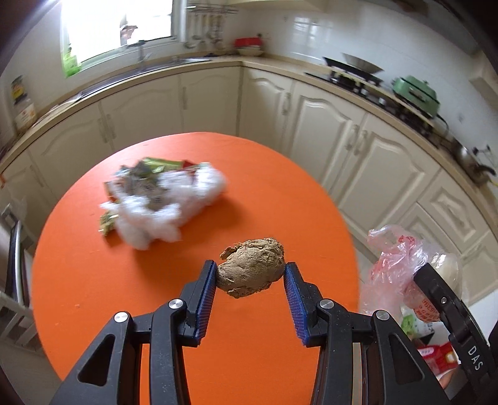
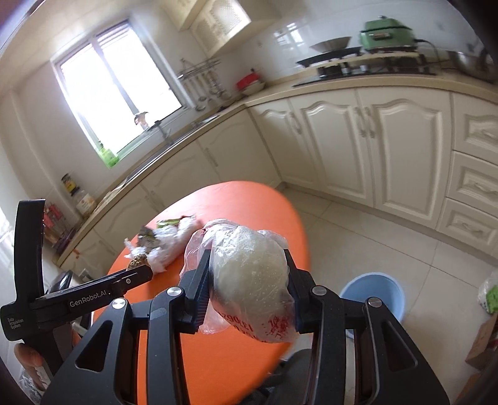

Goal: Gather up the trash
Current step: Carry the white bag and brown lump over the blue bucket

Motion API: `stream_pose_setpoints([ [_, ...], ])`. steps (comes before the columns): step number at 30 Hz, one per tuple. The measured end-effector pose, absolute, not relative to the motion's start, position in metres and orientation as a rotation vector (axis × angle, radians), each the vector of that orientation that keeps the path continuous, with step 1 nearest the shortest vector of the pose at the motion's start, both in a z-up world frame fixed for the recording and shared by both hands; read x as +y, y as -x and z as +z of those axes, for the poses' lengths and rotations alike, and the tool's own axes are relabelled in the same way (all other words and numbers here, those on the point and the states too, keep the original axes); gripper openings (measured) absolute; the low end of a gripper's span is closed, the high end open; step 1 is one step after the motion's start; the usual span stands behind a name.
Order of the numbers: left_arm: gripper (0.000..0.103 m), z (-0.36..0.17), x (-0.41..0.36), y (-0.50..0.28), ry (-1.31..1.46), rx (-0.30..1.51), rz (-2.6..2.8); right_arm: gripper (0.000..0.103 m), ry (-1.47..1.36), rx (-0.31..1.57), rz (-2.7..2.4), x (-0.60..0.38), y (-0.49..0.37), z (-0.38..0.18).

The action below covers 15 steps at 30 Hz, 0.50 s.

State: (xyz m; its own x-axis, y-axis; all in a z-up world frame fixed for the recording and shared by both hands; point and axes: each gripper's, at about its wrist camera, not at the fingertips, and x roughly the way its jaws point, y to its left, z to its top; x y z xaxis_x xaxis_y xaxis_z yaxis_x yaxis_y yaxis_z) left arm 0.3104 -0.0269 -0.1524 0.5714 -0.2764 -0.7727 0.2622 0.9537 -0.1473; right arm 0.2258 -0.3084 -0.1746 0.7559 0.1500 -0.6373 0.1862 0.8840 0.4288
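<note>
Daylight is pouring through a window (image 2: 115, 90) up and to the left of the right gripper, washing out its panes. Cream cabinets (image 2: 367, 149) are wrapping the corner beyond the fingertips, topped by a beige counter (image 1: 274, 62) running under white wall tiles (image 1: 311, 28). A round orange table (image 1: 249, 193) is lying directly beneath and ahead. Pale floor tiles (image 2: 358, 236) are spreading to the right, where a blue bucket (image 2: 373, 289) is standing.
</note>
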Motion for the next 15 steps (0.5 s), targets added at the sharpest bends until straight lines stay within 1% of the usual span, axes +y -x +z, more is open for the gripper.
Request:
stream_pose_setpoints([
  [9,0.04,-0.179,-0.171,-0.313,-0.135,0.971,-0.529,0.041,-0.577,0.718,-0.28,-0.417,-0.162,-0.19],
  [15,0.04,-0.216,-0.258,-0.336,-0.224,1.053,-0.613,0.041,-0.623,0.754,-0.419,-0.481,-0.133,-0.21],
])
